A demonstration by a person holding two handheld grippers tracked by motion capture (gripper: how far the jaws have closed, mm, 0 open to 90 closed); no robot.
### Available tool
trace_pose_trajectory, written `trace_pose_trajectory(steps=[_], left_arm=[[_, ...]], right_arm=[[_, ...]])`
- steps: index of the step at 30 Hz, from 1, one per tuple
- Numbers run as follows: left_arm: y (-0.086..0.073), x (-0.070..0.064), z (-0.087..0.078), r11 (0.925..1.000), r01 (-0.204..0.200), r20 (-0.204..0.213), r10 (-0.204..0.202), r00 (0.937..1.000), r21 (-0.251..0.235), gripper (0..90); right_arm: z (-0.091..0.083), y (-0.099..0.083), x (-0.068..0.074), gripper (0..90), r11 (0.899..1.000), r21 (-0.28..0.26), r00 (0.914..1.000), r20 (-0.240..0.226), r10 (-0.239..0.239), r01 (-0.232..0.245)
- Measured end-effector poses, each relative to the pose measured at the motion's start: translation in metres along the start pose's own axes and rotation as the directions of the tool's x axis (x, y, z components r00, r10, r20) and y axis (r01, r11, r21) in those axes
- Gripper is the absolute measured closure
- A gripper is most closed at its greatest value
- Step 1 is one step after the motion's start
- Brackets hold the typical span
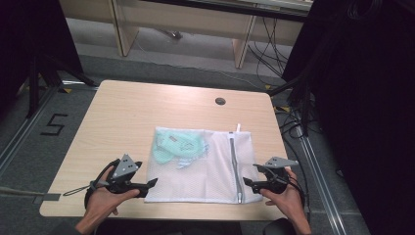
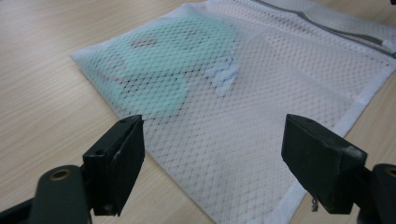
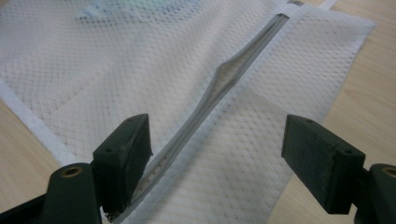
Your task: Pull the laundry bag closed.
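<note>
Holding a pair of tongs in each hand, you have both sets released, jaws spread wide with nothing between them. Your left tongs [image 1: 152,182] sit at the near left corner of the white mesh laundry bag [image 1: 215,171], which lies flat on the light wooden tabletop [image 1: 117,117] toward its near edge, a little right of centre. In the left gripper view, these tongs [image 2: 212,154] hover just above the bag's [image 2: 261,116] near corner, one jaw over bare wood, the other over the white hem.

Your right tongs [image 1: 248,182] rest at the bag's near right side, close to the lower end of the grey zipper [image 1: 234,161] that runs from the bag's far edge to its near edge. In the right gripper view, these tongs [image 3: 215,149] straddle the zipper [image 3: 219,93], whose teeth gape partly apart midway along.

Inside the bag, in its far left part, lies a mint-green folded garment [image 1: 173,146], with a small pale blue piece [image 1: 185,161] just beside it. A round dark grommet [image 1: 220,101] sits near the tabletop's far edge.
</note>
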State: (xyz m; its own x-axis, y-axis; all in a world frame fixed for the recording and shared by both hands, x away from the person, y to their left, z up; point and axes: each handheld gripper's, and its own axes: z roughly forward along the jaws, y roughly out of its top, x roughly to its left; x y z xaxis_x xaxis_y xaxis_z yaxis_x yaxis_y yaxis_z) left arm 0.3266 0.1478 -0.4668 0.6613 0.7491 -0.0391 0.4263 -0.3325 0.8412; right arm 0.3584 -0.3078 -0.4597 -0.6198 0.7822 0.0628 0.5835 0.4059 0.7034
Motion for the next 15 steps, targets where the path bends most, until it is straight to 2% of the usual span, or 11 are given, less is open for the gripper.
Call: trace_pose_trajectory(steps=[1, 2, 3, 4, 6, 7, 9, 11, 12, 13, 15], left_arm=[[0.000, 0.000, 0.000, 1.0000, 0.000, 0.000, 0.000, 1.0000, 0.000, 21.1], [0.000, 0.001, 0.001, 0.9999, -0.015, 0.004, 0.015, 0.9999, 0.005, 21.1], [0.000, 0.000, 0.000, 0.9995, -0.022, -0.003, 0.022, 0.9998, 0.021, 21.1], [0.000, -0.001, 0.001, 0.9998, -0.017, 0.007, 0.016, 0.9998, 0.010, 21.1], [0.000, -0.002, 0.001, 0.9995, -0.022, 0.008, 0.022, 0.9997, 0.021, 21.1], [0.001, -0.003, 0.002, 0.9999, -0.012, 0.008, 0.012, 0.9999, 0.011, 21.1], [0.001, -0.003, 0.002, 0.9995, -0.027, 0.017, 0.027, 0.9995, 0.017, 21.1], [0.002, -0.005, 0.003, 0.9997, -0.022, 0.028, 0.022, 0.9994, 0.009, 21.1], [0.002, -0.006, 0.004, 0.9999, -0.009, 0.037, 0.009, 0.9993, 0.006, 21.3], [0.002, -0.008, 0.005, 1.0000, 0.002, 0.046, -0.002, 0.9990, 0.004, 21.4], [0.003, -0.010, 0.007, 0.9999, -0.003, 0.071, 0.002, 0.9975, 0.012, 21.5]], right_arm=[[0.000, 0.000, 0.000, 24.8, 1.000, 0.000, 1.0000, 0.000, 0.000, 0.000], [0.001, 0.000, -0.003, 24.5, 0.999, -0.007, 0.9989, 0.009, -0.046, 0.046], [0.002, 0.000, -0.001, 24.0, 0.999, -0.013, 0.9991, 0.003, -0.042, 0.042], [0.002, 0.000, 0.000, 22.5, 0.999, 0.002, 0.9994, -0.003, -0.033, 0.033], [0.002, 0.000, 0.000, 21.9, 0.999, 0.006, 0.9990, -0.006, -0.045, 0.045], [0.002, 0.000, 0.002, 21.5, 1.000, 0.021, 0.9997, -0.015, -0.020, 0.020], [0.001, 0.000, 0.002, 21.3, 0.999, 0.024, 0.9994, -0.026, -0.023, 0.024], [0.002, 0.000, 0.000, 21.5, 0.998, 0.011, 0.9975, -0.027, -0.066, 0.066], [0.001, 0.000, 0.001, 22.2, 0.998, 0.025, 0.9977, -0.041, -0.054, 0.055], [0.004, -0.001, 0.003, 23.9, 0.999, -0.006, 0.9982, -0.046, -0.039, 0.039], [0.000, 0.000, 0.006, 25.5, 0.998, 0.047, 0.9968, -0.065, -0.047, 0.050]])
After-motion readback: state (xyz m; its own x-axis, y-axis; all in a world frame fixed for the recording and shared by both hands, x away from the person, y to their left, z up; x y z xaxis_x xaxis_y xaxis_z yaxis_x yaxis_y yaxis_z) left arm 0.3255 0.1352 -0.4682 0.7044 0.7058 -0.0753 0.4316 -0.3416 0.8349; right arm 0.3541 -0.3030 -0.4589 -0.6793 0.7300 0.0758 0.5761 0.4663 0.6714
